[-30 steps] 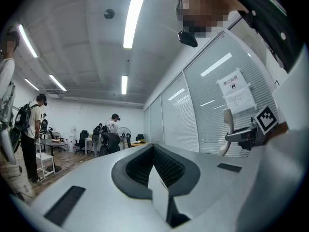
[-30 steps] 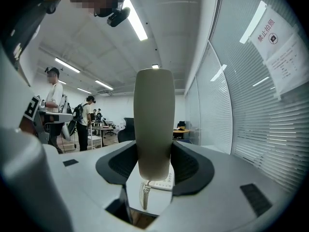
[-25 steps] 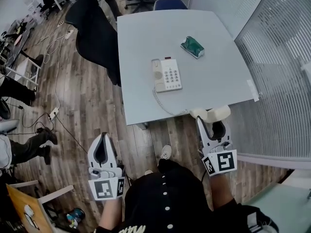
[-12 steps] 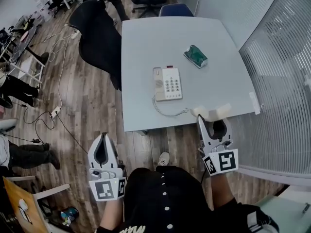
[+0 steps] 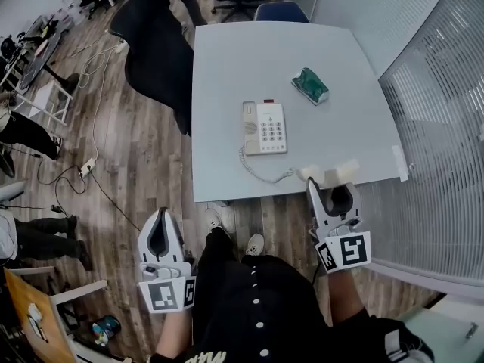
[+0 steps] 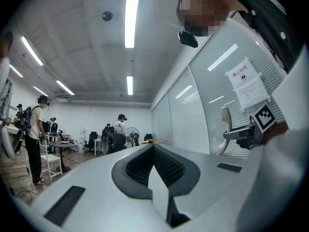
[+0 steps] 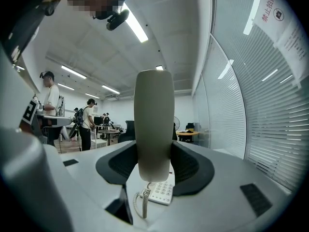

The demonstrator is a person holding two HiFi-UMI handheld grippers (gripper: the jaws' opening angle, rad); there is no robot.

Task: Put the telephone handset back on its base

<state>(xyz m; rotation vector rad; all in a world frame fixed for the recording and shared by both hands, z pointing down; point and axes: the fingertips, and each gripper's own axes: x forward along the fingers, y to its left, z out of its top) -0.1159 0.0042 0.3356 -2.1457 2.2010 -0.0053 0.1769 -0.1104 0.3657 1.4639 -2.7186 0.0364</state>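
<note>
— Grey table is carrying the base alone; where is the handset sitting?
— Right gripper is clamping it at the near table edge, well apart from the base; left gripper is hanging over the floor, jaws together, gripping nothing.

My head camera looks steeply down on the table from above; both gripper cameras face along their jaws (the right shares the telephone base).

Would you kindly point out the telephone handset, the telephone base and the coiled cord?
telephone handset (image 7: 153,124), right gripper view, middle of its body
telephone base (image 5: 270,129), head view, keypad
coiled cord (image 5: 265,178), head view, mid-length
</note>
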